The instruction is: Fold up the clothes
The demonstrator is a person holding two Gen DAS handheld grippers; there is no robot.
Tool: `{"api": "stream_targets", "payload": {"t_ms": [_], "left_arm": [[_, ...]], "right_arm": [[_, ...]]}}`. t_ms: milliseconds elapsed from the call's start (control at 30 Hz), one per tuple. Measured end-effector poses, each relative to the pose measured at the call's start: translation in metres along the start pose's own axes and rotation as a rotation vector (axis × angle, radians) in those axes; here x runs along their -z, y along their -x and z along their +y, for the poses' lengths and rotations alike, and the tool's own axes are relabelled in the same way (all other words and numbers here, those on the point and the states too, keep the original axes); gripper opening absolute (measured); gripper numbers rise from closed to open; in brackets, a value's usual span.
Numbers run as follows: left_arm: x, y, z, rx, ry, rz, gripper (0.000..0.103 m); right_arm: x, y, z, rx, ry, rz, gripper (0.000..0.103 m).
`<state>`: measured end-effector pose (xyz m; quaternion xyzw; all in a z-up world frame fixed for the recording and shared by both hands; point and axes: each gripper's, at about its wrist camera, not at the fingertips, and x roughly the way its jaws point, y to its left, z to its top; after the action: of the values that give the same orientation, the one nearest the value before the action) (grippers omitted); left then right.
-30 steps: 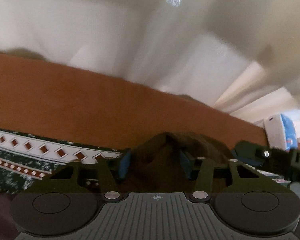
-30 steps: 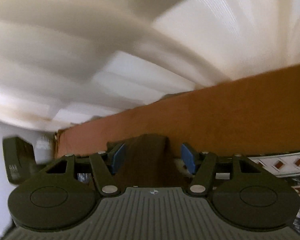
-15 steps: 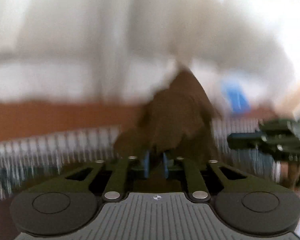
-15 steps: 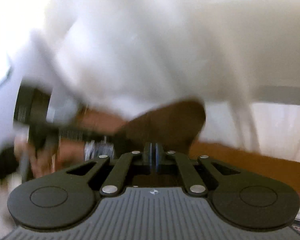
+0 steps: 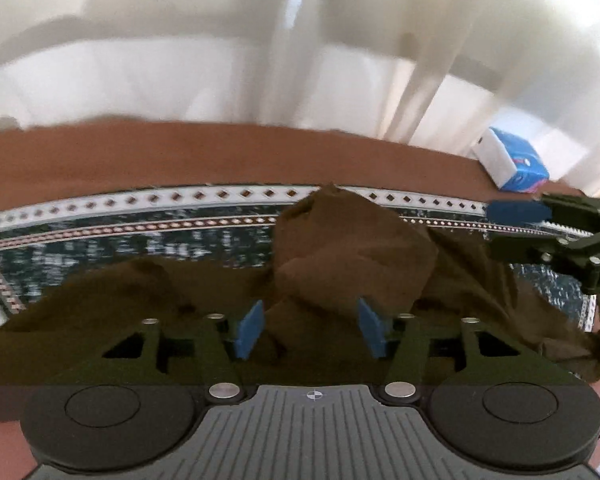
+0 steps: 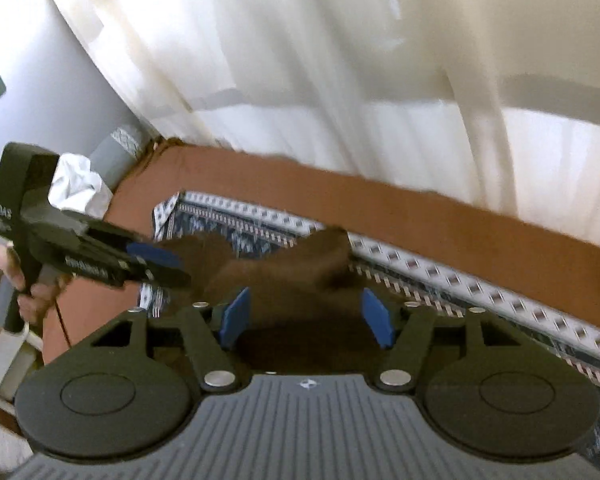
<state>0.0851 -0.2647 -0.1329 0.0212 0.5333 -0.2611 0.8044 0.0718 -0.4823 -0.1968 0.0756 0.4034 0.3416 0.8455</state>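
A dark brown garment point(image 5: 352, 256) lies crumpled on a patterned blue-and-white cloth point(image 5: 140, 236) over a brown bed. My left gripper point(image 5: 310, 330) is open, its blue pads on either side of a raised fold of the garment. My right gripper point(image 6: 306, 318) is open too, with the garment point(image 6: 296, 272) bunched between and beyond its pads. Each gripper shows in the other's view: the right one point(image 5: 556, 232) at the right edge, the left one point(image 6: 100, 256) at the left, held by a hand.
White curtains point(image 5: 260, 60) hang behind the bed's far edge. A blue and white packet point(image 5: 512, 160) lies at the far right of the bed. A white crumpled item point(image 6: 78, 188) and a grey wall point(image 6: 40, 80) are at the left end.
Both grippers were shut on the brown garment and held it up half a second ago. Now both are open and the garment has dropped onto the patterned cloth.
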Motion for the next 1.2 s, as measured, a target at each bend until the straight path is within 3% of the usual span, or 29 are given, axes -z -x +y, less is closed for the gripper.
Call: {"api": "stream_targets", "payload": {"t_ms": [200,300,333,367,400,433,467,533,600,700,900,1000,1100,1133,1200], "left_arm": [[-0.003,-0.033,-0.008,-0.013,-0.018,0.048,0.078],[-0.001,-0.042,-0.003,0.001,-0.012,0.070,0.076],[0.001,-0.046,-0.002,0.012,-0.011,0.081,0.052],[0.001,-0.048,-0.003,0.025,-0.020,0.088,0.041],[0.002,-0.051,-0.004,0.037,-0.030,0.095,0.026],[0.001,-0.048,-0.006,0.031,-0.051,0.090,0.017],[0.001,-0.045,-0.009,0.024,-0.071,0.084,0.015],[-0.003,-0.035,-0.014,0.021,-0.099,0.058,0.009],[-0.014,-0.019,-0.018,0.021,-0.109,0.000,0.008],[-0.037,0.009,-0.022,0.013,-0.113,-0.114,0.008],[-0.086,0.007,-0.029,-0.138,-0.069,-0.348,0.008],[-0.095,-0.032,-0.030,-0.227,-0.057,-0.369,0.008],[-0.099,-0.084,-0.022,-0.323,-0.022,-0.323,0.010],[-0.098,-0.099,-0.017,-0.346,-0.008,-0.292,0.021],[-0.097,-0.127,-0.007,-0.386,0.017,-0.225,0.034]], "right_arm": [[-0.024,-0.050,-0.015,-0.025,-0.069,0.056,0.070],[-0.026,-0.075,-0.023,-0.034,-0.112,0.108,0.070],[-0.025,-0.082,-0.025,-0.040,-0.122,0.131,0.070],[-0.022,-0.088,-0.026,-0.049,-0.132,0.157,0.068],[-0.020,-0.093,-0.027,-0.059,-0.141,0.183,0.062],[-0.019,-0.094,-0.026,-0.068,-0.142,0.195,0.035],[-0.020,-0.088,-0.024,-0.078,-0.133,0.190,0.005],[-0.022,-0.076,-0.019,-0.097,-0.116,0.181,0.005],[-0.027,-0.060,-0.013,-0.114,-0.090,0.163,0.005],[-0.050,-0.023,0.002,-0.092,0.003,0.061,0.003],[-0.089,0.013,0.021,0.061,0.215,-0.159,0.003],[-0.090,-0.005,0.015,0.175,0.274,-0.188,0.003],[-0.080,-0.037,-0.008,0.286,0.269,-0.163,0.003],[-0.075,-0.048,-0.019,0.309,0.245,-0.138,0.003],[-0.065,-0.069,-0.040,0.352,0.192,-0.083,0.005]]}}
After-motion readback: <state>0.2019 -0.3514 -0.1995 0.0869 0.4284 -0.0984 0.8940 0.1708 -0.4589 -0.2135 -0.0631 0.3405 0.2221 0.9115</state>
